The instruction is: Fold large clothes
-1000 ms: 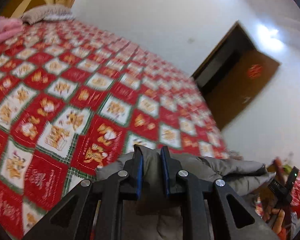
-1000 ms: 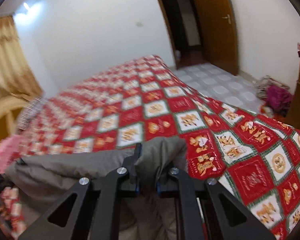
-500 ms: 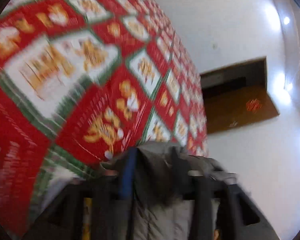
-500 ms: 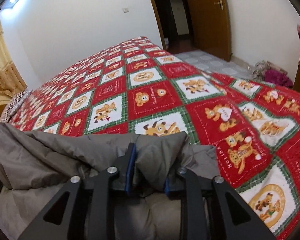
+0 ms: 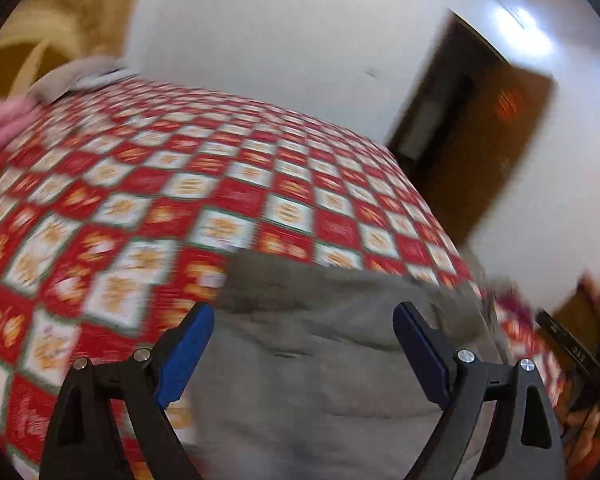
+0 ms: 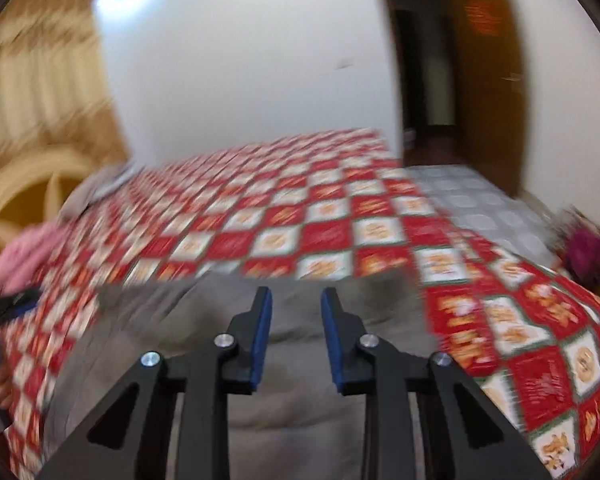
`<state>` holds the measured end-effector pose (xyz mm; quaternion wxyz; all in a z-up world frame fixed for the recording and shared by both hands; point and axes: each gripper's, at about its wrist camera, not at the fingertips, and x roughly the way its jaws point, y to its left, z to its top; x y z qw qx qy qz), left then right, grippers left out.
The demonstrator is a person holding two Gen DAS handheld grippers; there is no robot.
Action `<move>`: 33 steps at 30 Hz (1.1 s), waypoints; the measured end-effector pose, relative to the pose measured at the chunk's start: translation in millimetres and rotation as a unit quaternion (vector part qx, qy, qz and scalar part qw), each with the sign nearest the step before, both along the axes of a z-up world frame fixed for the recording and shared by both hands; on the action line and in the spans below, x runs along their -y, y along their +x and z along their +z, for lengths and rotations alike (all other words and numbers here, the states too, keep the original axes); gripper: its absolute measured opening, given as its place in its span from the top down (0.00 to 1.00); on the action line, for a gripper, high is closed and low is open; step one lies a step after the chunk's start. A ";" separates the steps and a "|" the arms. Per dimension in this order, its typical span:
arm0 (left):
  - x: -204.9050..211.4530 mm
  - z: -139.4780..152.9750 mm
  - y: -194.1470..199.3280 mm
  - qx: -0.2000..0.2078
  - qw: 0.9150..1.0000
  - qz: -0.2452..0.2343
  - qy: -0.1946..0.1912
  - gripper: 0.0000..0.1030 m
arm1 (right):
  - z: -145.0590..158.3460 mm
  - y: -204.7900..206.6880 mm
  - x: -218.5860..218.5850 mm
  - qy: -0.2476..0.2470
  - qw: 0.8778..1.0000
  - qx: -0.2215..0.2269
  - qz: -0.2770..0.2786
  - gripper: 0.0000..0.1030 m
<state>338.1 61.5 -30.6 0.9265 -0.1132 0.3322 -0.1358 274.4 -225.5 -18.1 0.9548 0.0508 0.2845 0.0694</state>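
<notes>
A large grey padded garment (image 5: pixel 324 344) lies on the red and white patterned bedspread (image 5: pixel 180 208). My left gripper (image 5: pixel 302 314) hovers over its near part, jaws still opening and spread wide, with no cloth pinched between the blue pads. In the right wrist view the same grey garment (image 6: pixel 300 380) spreads below my right gripper (image 6: pixel 296 298). Its jaws are opening too, a narrow gap stands between the blue pads, and nothing is caught in it. Both views are blurred by motion.
A pink cloth (image 6: pixel 24 256) and a grey pillow (image 5: pixel 76 76) sit toward the headboard (image 6: pixel 28 184). A brown door (image 6: pixel 488 76) stands open by the tiled floor (image 6: pixel 472 200). A pile of clothes (image 6: pixel 584 248) lies on the floor. The other hand (image 6: pixel 0 380) shows at the left edge.
Both grippers have let go of the grey garment. The left jaws went from pinching a fold to wide apart; the right jaws parted a little. The garment now lies flat on the bed.
</notes>
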 end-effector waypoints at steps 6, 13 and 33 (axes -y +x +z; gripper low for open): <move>92.8 -39.7 55.5 -0.028 0.996 -0.031 0.078 0.11 | -47.6 59.9 -59.8 -0.066 0.996 -0.047 0.032 0.74; 68.6 -89.2 105.5 -0.058 0.995 0.029 0.071 0.11 | -114.8 113.8 -46.8 -0.026 0.994 -0.108 0.009 0.78; 85.3 -124.9 123.6 -0.046 0.994 0.048 0.090 0.07 | -94.6 109.9 -21.5 -0.005 0.996 -0.080 -0.050 0.83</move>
